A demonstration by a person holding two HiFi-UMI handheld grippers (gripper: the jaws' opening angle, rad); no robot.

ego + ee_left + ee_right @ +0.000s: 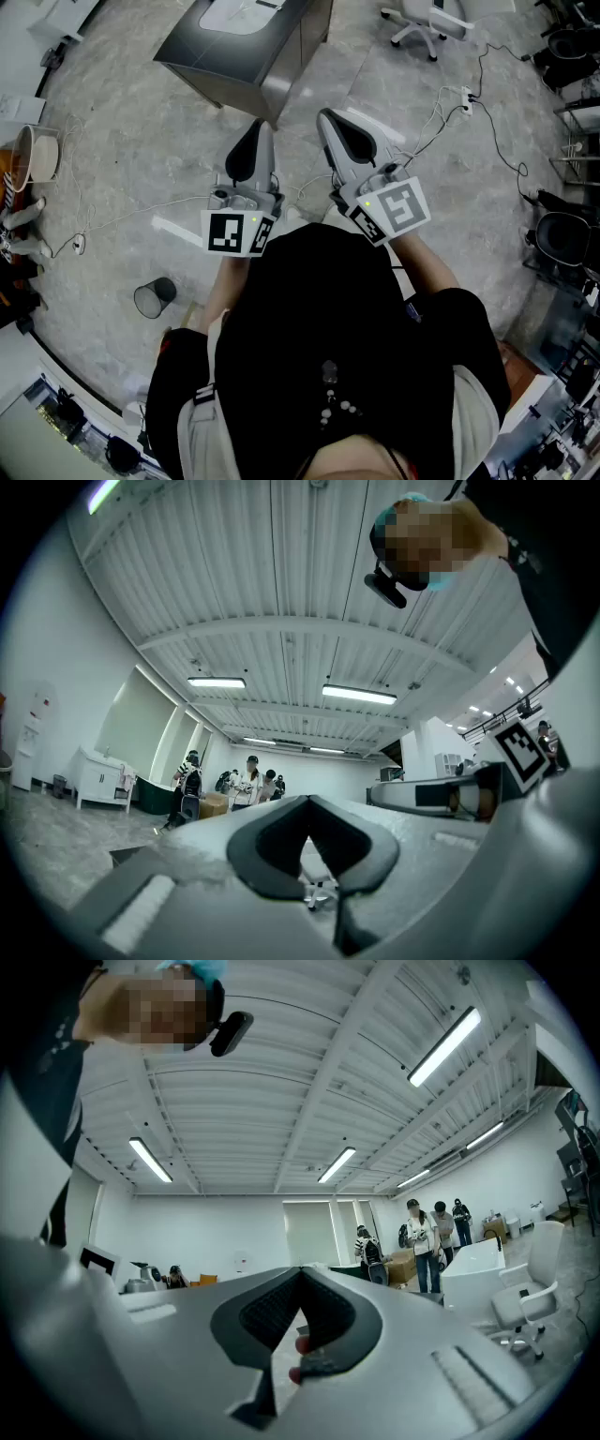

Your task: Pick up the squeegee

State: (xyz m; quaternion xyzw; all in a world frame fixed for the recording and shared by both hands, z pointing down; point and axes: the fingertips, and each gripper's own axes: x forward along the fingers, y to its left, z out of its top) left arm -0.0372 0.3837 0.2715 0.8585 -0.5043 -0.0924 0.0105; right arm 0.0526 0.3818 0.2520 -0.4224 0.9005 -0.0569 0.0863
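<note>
Grey marbled floor (112, 141), glossy. Dark metal cabinet (246, 52) at top of head view. White office chair (424, 23) beyond it. Power strip (465, 94) on floor, black cable trailing off right. Small dark bin (155, 297) at left. White ribbed ceiling (281, 564), strip lights (357, 695) on. White walls (206, 1232). People (424, 1232) standing at far end. Low white cabinet (98, 775) by left wall.

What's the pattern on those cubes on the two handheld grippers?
Black square shapes on white: left cube, right cube. Head view shows it best.
</note>
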